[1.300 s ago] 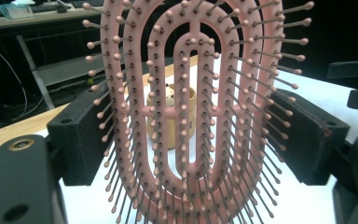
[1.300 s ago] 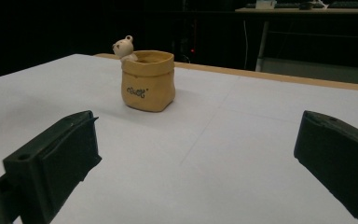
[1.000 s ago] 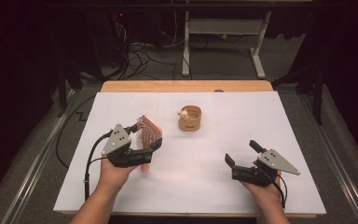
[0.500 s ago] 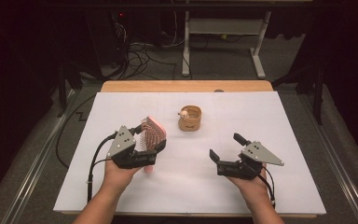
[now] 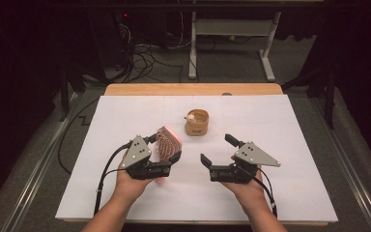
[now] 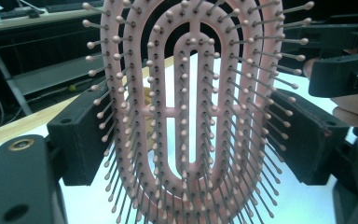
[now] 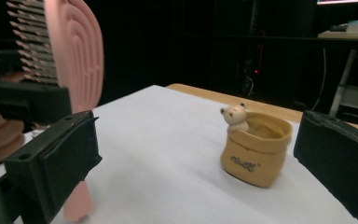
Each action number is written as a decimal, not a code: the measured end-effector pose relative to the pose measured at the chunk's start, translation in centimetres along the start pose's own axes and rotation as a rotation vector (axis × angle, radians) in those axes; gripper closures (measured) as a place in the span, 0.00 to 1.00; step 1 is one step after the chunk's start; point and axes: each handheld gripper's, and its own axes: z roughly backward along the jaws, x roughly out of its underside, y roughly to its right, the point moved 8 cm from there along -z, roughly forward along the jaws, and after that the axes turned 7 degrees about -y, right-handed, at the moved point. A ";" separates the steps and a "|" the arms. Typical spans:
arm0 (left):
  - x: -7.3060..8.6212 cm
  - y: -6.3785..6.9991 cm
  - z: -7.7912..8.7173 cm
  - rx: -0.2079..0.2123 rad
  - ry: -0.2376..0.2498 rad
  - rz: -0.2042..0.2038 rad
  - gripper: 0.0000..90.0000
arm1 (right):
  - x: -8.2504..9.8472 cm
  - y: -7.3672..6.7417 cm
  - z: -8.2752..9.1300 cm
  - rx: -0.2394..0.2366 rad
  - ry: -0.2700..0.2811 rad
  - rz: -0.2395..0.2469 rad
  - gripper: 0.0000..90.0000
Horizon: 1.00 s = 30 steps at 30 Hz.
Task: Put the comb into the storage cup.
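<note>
Hairbrush [image 6: 189, 112] clamped upright in left gripper [image 5: 162, 154]; right gripper [image 5: 217, 151] open.

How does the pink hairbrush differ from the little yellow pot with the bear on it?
The pink hairbrush is held off the sheet, upright in the left tongs; the yellow pot sits untouched on the white table. The hairbrush is flat, slotted and covered in ball-tipped bristles; the pot is a round, open, sack-shaped cup with a small bear's head at its rim. The right tongs stand open and empty between them.
</note>
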 end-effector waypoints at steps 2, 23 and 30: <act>-0.1 0.3 -0.1 0.002 0.006 -0.002 0.22 | -0.5 -0.5 -0.1 -0.014 0.008 -0.002 0.01; -0.1 2.0 -0.9 -0.003 -0.024 -0.027 0.22 | -4.2 -5.4 -1.9 -0.134 0.019 0.024 0.07; -0.2 2.3 -0.9 0.001 -0.020 -0.025 0.22 | -4.1 -6.3 -3.0 -0.157 -0.007 0.026 0.19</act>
